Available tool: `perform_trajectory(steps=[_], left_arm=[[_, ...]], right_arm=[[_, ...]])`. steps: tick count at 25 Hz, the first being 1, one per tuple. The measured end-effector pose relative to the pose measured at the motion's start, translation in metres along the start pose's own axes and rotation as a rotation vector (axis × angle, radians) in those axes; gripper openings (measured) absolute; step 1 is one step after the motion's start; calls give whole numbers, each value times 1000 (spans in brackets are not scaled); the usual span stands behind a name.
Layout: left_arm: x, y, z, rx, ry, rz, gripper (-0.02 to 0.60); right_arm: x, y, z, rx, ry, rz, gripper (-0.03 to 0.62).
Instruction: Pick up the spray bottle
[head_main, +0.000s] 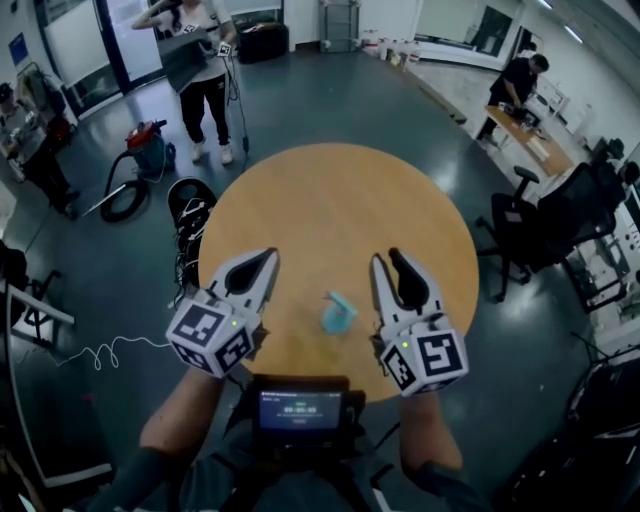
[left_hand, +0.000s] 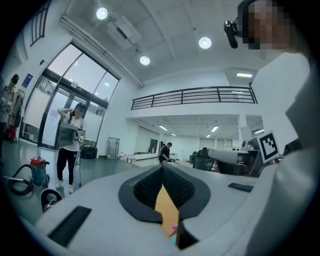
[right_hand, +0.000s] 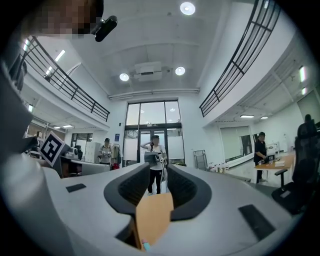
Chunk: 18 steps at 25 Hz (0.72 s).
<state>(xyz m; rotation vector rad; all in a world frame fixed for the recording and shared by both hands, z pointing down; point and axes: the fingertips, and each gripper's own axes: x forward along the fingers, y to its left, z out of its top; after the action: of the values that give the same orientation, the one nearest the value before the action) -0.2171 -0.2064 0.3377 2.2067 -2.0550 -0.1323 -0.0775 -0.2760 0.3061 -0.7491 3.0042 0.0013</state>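
Observation:
A light blue spray bottle (head_main: 338, 313) lies on its side on the round wooden table (head_main: 330, 210), near the front edge. It rests between my two grippers, both of which point level across the table. My left gripper (head_main: 269, 254) is to the bottle's left with its jaws shut and empty. My right gripper (head_main: 388, 256) is close to the bottle's right, its jaws a little apart with nothing between them. In the left gripper view only a sliver of the bottle (left_hand: 173, 236) shows below the closed jaws (left_hand: 162, 167). The right gripper view shows its parted jaws (right_hand: 159, 172) and a bottle tip (right_hand: 146, 245).
A person (head_main: 200, 60) stands beyond the table next to a red vacuum (head_main: 148, 148) and hoses on the floor. An office chair (head_main: 530, 230) is at the table's right. Another person (head_main: 515, 85) works at a far desk. A small screen (head_main: 300, 410) hangs at my chest.

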Motion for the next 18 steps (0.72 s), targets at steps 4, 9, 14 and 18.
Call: perform_trajectory(steps=[4,9,14,18], left_arm=[[6,12,-10,-37,16,-28,5],[12,28,-24,-25,37,-46,5],[18,40,-57,-75,91,-92,74],[23,46,-88,-81,152,-96,127]], right_arm=[[9,-5,-8,17,6,-26,124],[15,-2,-28,1,38,-40,147],[21,7,-63,8,97,-25,207],[24,9,-103,25,173,-13,273]])
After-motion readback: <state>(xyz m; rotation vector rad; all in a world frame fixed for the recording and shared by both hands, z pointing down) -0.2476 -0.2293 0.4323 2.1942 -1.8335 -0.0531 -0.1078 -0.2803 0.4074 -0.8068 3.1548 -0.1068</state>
